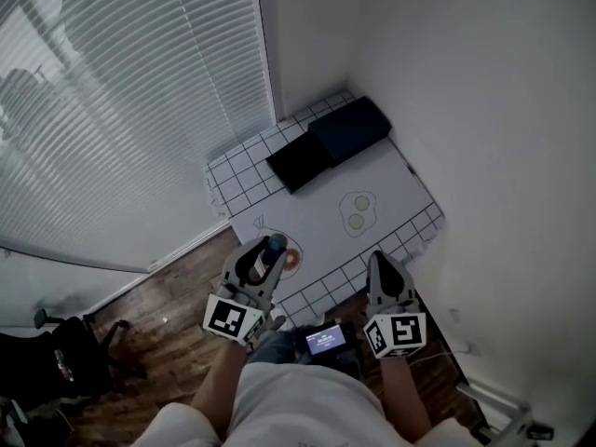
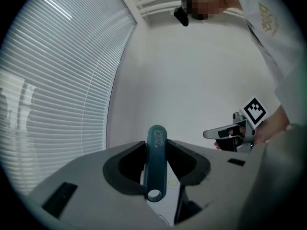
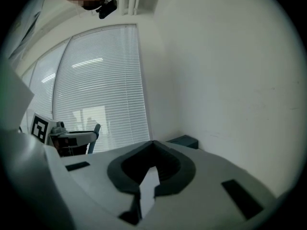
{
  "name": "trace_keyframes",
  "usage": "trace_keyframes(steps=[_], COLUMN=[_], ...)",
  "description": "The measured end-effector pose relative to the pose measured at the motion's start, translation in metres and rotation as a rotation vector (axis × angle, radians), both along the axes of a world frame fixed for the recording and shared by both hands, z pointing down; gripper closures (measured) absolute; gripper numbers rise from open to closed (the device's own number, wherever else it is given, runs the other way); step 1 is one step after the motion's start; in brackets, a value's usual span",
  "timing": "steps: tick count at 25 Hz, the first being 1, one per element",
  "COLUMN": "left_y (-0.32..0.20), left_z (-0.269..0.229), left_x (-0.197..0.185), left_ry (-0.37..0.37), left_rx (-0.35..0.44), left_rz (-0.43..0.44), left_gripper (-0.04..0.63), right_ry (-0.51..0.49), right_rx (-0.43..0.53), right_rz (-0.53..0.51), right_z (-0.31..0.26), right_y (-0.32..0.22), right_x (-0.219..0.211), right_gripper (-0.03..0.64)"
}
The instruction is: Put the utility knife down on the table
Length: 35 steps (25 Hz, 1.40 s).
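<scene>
We held the utility knife [image 2: 156, 162] in the left gripper [image 1: 264, 255]. Its jaws were pinching the teal handle from both sides, and the handle stood up between them. The end with the round hole was toward the camera. In the head view the knife hung in the air above the near left part of the counter [image 1: 317, 223], not yet resting on it. The right gripper [image 3: 153, 145] was pressed together with nothing between its jaws, and it waited near the counter's near edge, apart from the knife.

To do this step well, we judged that the left gripper should come down over a bare part of the counter, well inside the edge. It should tilt until the handle lies flat along its whole length. The jaws should spread only when the handle already touches the surface, so that the knife does not drop or roll. The egg drawing [image 1: 357, 210] and the two dark boxes [image 1: 335, 142] at the far end were well apart, so there was enough room.

No view showed whether a blade was out. We could not judge how high above the counter the knife was. An orange ring [image 1: 292, 262] beside the left gripper was half covered, and we could not tell what it was.
</scene>
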State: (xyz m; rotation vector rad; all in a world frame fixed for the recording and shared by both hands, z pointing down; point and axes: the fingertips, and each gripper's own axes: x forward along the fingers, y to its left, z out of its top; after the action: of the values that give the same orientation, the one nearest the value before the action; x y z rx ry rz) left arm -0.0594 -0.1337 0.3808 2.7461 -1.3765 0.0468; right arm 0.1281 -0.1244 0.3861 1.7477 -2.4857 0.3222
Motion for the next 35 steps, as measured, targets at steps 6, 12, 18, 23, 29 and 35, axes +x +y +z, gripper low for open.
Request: trace_keyframes(steps=[6,12,18,23,29,35], left_y=[-0.010,-0.015,-0.019,-0.020,-0.022,-0.021], left_z=[0.015,0.035,0.052,0.069,0.088,0.107], left_x=[0.007,0.012,0.021,0.028,0.033,0.038], left_ry=[-0.022,-0.037,-0.029,-0.034,-0.053,-0.072], left_rx=[-0.034,-0.074,-0.127,-0.160,-0.181,-0.193], left_rz=[0.029,0.046,0.045,0.048,0.046,0.053], left_gripper=[0.451,0.451,0.451,0.451,0.451,0.451], right_ry=[-0.006,-0.007,0.007,0.023,0.044,0.065], right_rx=[-0.022,-0.048,-0.080,-0.107,-0.134,-0.148], right_rz=[0.005,0.000,-0.015,-0.030,-0.048,-0.071], right_z=[0.015,0.026,0.044,0.064,0.080,0.096], right_y=[-0.010,-0.017,-0.021,-0.024,-0.023,-0.022], right_x=[-0.002,-0.002,-0.002,-0.001,0.001,0.002], right_gripper=[0.609,0.609,0.609,0.609,0.609,0.609])
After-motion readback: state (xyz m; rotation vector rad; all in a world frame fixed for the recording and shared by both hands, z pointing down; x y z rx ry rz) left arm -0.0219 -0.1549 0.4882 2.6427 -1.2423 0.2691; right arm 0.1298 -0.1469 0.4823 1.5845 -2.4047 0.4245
